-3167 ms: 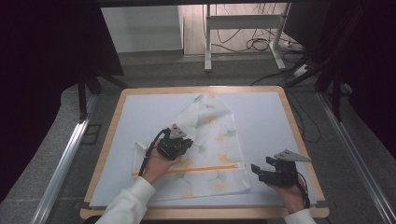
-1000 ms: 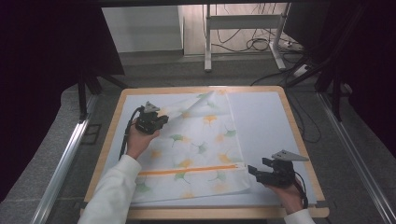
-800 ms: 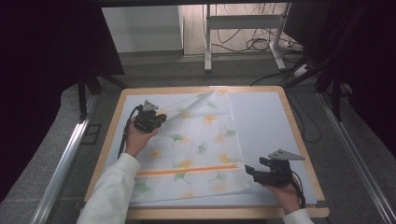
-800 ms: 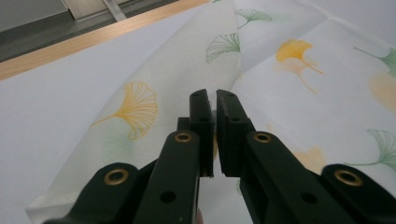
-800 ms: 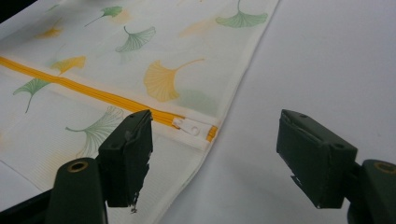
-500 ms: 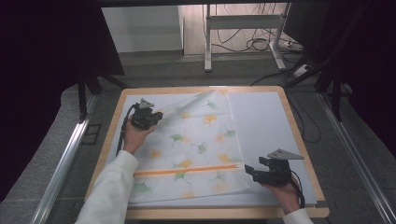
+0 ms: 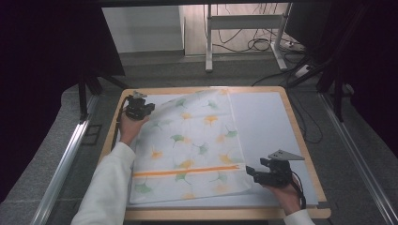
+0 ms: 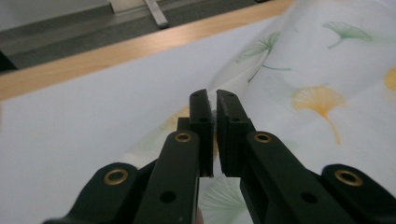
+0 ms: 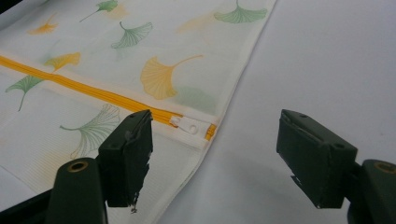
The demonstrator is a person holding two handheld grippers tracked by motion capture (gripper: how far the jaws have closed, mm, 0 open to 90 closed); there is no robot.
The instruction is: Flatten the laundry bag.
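A white mesh bag [image 7: 190, 145] printed with green and orange ginkgo leaves lies spread over the table, an orange zipper [image 7: 185, 170] running across its near part. My left gripper [image 7: 142, 108] is at the table's far left, shut on the bag's far left corner, which is lifted a little; the cloth edge [image 8: 214, 109] shows pinched between the jaws of the left gripper [image 8: 212, 95]. My right gripper [image 7: 249, 173] rests at the near right, open, beside the zipper's end. In the right gripper view the white zipper pull [image 9: 189, 125] lies just ahead of the right gripper [image 9: 215, 140].
The table has a wooden rim [image 7: 292, 125] around a pale blue-white surface [image 7: 260, 122], bare on its right third. A metal rail [image 7: 65, 157] runs along the left side, and cables [image 7: 263, 44] lie on the floor beyond the far edge.
My left hand has carried the bag's corner towards the far left of the table, unfolding the bag flatter. The right gripper has stayed near the zipper's end.
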